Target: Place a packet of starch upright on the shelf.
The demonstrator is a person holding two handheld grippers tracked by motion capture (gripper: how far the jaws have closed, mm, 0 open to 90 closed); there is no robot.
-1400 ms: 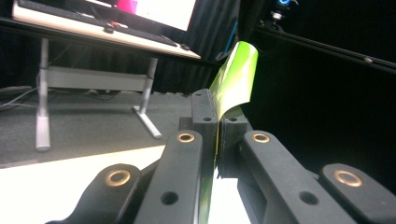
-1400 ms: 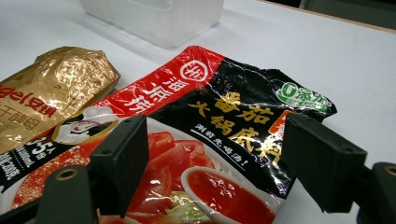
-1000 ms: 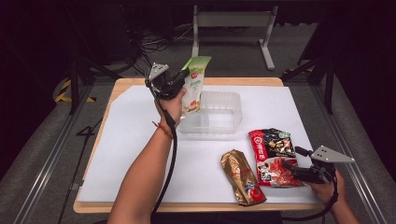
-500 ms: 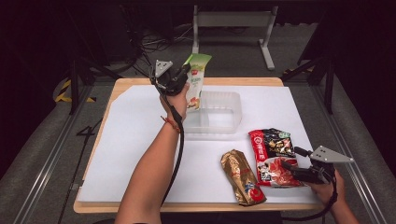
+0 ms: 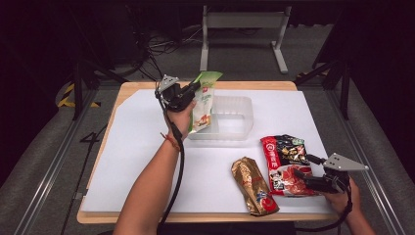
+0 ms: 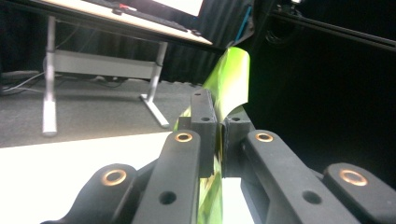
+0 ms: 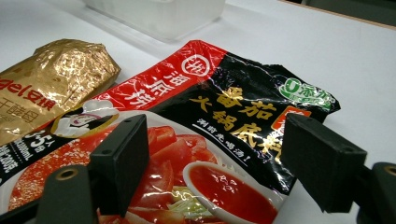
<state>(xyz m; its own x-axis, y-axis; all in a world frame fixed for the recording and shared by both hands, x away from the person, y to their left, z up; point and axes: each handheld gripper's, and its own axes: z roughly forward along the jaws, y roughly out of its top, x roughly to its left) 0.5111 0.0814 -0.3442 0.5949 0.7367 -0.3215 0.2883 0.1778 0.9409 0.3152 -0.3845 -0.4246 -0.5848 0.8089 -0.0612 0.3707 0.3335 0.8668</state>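
Observation:
My left gripper [image 5: 195,89] is shut on a green and white snack packet [image 5: 204,100], which hangs upright above the left end of a clear plastic tub [image 5: 234,119]. In the left gripper view the green packet [image 6: 229,81] sticks up from between the closed jaws of that gripper [image 6: 218,135]. A red and black sauce packet [image 5: 286,164] lies flat at the front right, with my right gripper [image 5: 307,170] open at its right edge. The right gripper view has that gripper [image 7: 212,154] open low over the red packet [image 7: 205,126]. A gold packet [image 5: 254,186] lies beside it.
White paper [image 5: 132,161] covers the wooden table [image 5: 122,93]. The gold packet [image 7: 51,79] and the clear tub [image 7: 154,14] appear beyond the right gripper. A metal stand [image 5: 240,29] and cables sit on the floor behind the table.
My left gripper has carried the green packet slightly left and toward me, lower over the tub's left end. The right gripper has stayed put.

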